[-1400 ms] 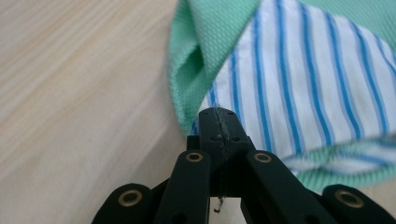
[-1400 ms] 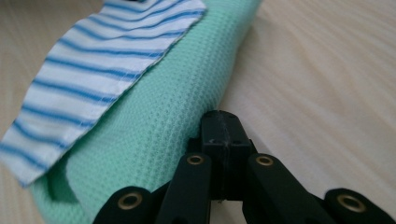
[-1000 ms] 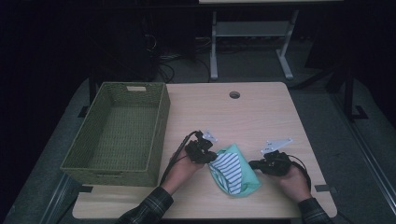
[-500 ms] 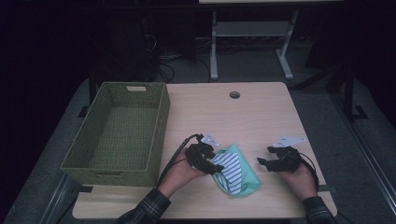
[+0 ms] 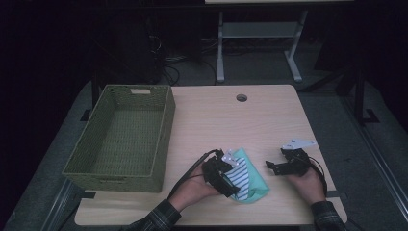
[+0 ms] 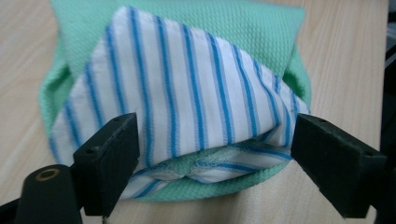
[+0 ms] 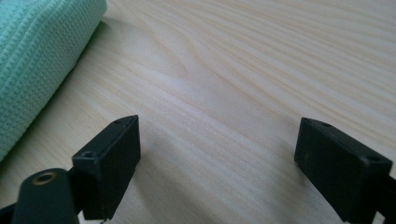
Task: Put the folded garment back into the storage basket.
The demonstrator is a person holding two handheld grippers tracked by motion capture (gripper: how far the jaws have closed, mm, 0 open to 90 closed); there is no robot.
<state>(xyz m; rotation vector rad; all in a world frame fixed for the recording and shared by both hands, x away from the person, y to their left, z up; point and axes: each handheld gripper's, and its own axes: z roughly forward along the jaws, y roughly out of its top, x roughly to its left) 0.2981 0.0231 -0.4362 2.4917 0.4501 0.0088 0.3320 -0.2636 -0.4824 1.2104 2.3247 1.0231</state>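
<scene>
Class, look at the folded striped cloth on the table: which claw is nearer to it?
Left. The left claw sits open at the folded striped cloth, its edge between the jaws; the right claw is open over bare table beside it.

Left gripper (image 5: 230,174): black body, blocky black jaws with small screw holes, brass-rimmed hole at base, grey three-cornered plate on top, black cable trailing. Right gripper (image 5: 271,165): same build. Both sleeves (image 5: 156,217) dark plaid.

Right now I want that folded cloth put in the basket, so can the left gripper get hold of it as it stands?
Probably yes: the left gripper is open, its jaws either side of the folded cloth's near edge, nothing between. The right gripper stands clear.
</scene>
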